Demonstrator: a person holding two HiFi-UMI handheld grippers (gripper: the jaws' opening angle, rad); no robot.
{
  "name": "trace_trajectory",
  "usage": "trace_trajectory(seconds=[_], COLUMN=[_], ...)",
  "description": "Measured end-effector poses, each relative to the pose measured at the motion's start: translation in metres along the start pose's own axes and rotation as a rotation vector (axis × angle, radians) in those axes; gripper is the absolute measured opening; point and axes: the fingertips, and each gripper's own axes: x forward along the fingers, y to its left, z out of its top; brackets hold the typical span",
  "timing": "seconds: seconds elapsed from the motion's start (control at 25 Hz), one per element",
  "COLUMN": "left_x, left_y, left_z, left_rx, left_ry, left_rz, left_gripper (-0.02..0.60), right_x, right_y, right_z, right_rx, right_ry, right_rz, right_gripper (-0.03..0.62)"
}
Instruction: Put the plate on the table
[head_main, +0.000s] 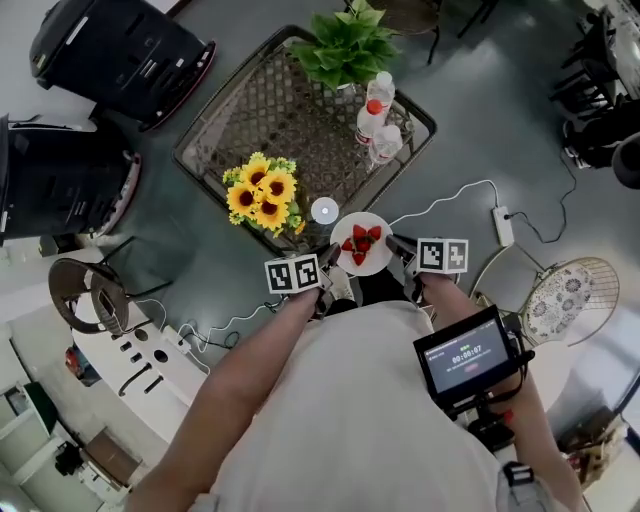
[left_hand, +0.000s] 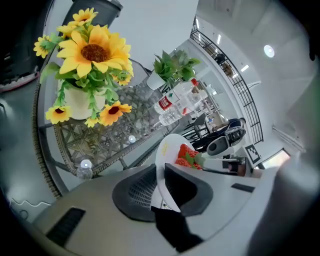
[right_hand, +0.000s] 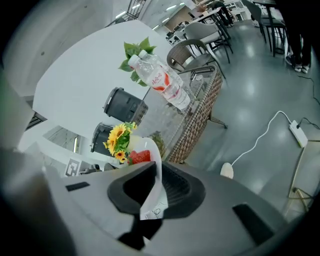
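Both left gripper (left_hand: 161, 174) and right gripper (right_hand: 156, 174) clamp fingers on the plate (left_hand: 166, 149) rim, clear only in gripper views.

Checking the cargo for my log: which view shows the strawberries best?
Head view: it looks down on the strawberries, all lying on the plate. Both gripper views see the plate edge-on, so only a red patch shows past its rim.
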Motion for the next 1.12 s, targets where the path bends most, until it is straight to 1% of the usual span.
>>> trace_trajectory(seconds=[0.12,0.2,0.36,0.48,0.8,1.0,1.12], left_x=[0.014,0.021,0.038,0.049,0.062,0.064,0.068], left_y=[0.011,0.023,0.042,0.054,0.078,0.092,0.095], left_z=[0.006,0.013,0.026,0.036,0.072,0.086,0.088], left_rx=[-0.007,-0.029,-0.100,-0.122,-0.100,-0.104,-0.091], left_ry=[0.009,0.011,-0.013,-0.038,-0.121,-0.146,-0.146], left_rz=[0.042,0.061,0.071,0.093,0.198,0.239,0.253], left_gripper=[0.032,0.034,0.034,0.034,0.034,0.034,0.034], right_x=[0.013,0.026,0.050,0.067,0.105,0.124,0.131], right_y=[-0.009,-0.013,-0.022,-0.031,-0.040,-0.041,-0.043], right_z=[0.011,0.020,0.040,0.054,0.085,0.097,0.098], right_rx=[-0.006,-0.011,-0.035,-0.058,-0.107,-0.197,-0.256], right_ry=[0.028,0.037,0.054,0.064,0.029,0.031,0.053], right_rz=[0.000,-0.001,-0.009,-0.030,-0.072,-0.086,-0.112], right_gripper=[0.032,0.034,0.032,0.032,0.034,0.034,0.034])
